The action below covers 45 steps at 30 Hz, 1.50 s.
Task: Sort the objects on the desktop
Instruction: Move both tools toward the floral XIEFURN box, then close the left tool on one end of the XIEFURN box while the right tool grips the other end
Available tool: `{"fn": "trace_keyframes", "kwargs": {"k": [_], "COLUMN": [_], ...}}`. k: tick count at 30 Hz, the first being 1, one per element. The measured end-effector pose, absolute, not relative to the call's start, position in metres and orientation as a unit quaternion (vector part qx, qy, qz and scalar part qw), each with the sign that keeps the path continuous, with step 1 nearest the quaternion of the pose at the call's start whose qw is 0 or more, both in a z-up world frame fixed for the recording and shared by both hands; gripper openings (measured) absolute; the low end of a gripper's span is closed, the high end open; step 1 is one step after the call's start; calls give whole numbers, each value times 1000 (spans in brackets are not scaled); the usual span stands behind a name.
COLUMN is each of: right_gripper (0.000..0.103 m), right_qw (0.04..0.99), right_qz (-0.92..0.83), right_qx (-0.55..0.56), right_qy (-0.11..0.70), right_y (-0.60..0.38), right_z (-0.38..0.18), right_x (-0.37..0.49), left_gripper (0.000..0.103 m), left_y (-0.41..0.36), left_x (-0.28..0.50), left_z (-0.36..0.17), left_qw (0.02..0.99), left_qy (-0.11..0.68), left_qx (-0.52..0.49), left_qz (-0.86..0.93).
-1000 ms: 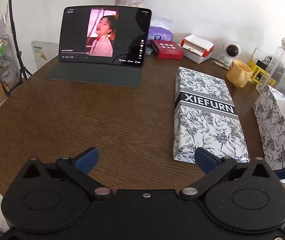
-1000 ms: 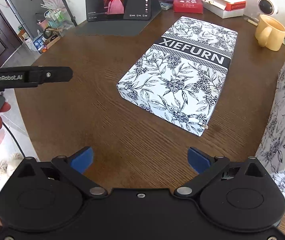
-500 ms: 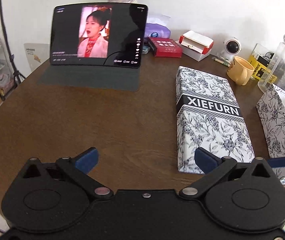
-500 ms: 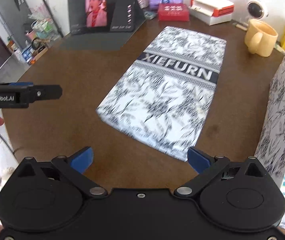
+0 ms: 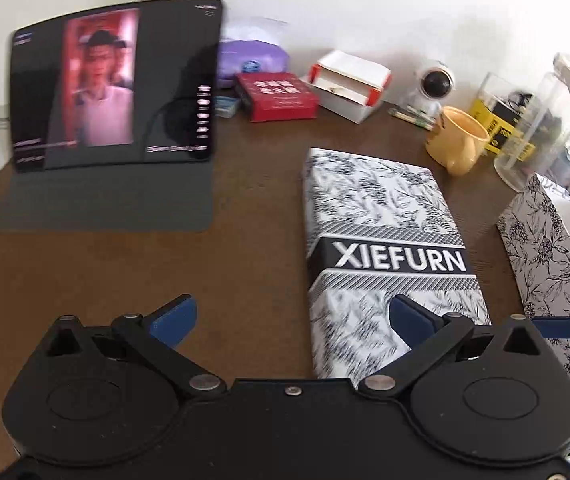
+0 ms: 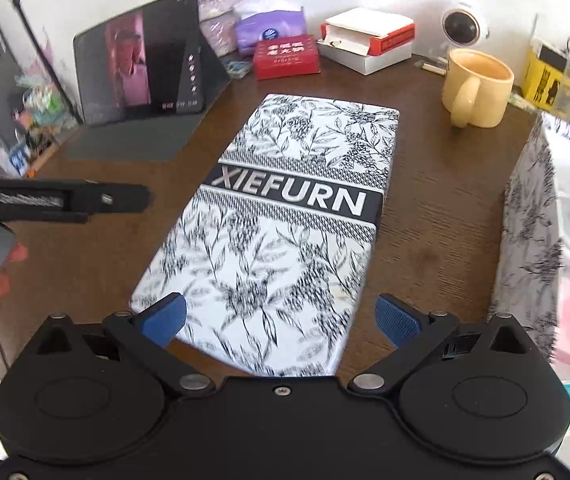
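The floral box lid [image 6: 285,224], printed XIEFURN, lies flat on the brown table [image 5: 85,272], in the middle of the right wrist view. The right gripper [image 6: 281,316] hovers over its near end with the fingers wide apart, one blue pad [image 6: 165,316] over the lid's near-left corner and the other past the right edge. The left gripper [image 5: 291,322] is also spread wide, holding nothing, with the lid at 2 o'clock. A yellow mug [image 6: 477,88] stands at 1 o'clock, a propped tablet [image 6: 141,60] at 11 o'clock. The open floral box [image 6: 533,220] stands at 3 o'clock.
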State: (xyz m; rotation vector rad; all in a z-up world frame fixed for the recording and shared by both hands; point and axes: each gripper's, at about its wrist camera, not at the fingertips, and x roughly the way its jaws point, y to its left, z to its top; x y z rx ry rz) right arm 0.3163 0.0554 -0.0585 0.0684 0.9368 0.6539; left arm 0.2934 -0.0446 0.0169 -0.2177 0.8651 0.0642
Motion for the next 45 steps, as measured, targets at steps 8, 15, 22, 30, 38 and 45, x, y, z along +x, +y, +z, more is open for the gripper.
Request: {"fn": "trace_keyframes", "kwargs": {"k": [8, 15, 22, 30, 38, 45], "right_gripper": [102, 102, 103, 103, 103, 103], "right_qw": [852, 857, 853, 873, 884, 895], "right_qz": [285, 274, 285, 268, 267, 259], "right_qx": [59, 96, 157, 162, 154, 152], "right_qy": [435, 426, 408, 373, 353, 330], "right_y": [66, 60, 60, 67, 63, 57], "right_z": [-86, -108, -125, -129, -111, -91], "right_x": [336, 343, 347, 343, 327, 286], "left_gripper": [102, 103, 103, 103, 103, 103], "left_y": [-59, -70, -85, -95, -93, -78], "left_x": [343, 360, 359, 355, 328, 289], "left_z": [-12, -33, -43, -42, -28, -10], "left_qw": [883, 865, 863, 870, 888, 896], "left_qy": [451, 479, 474, 464, 435, 418], "left_qx": [-132, -149, -174, -165, -148, -145], "left_qz": [3, -9, -19, -4, -13, -25]}}
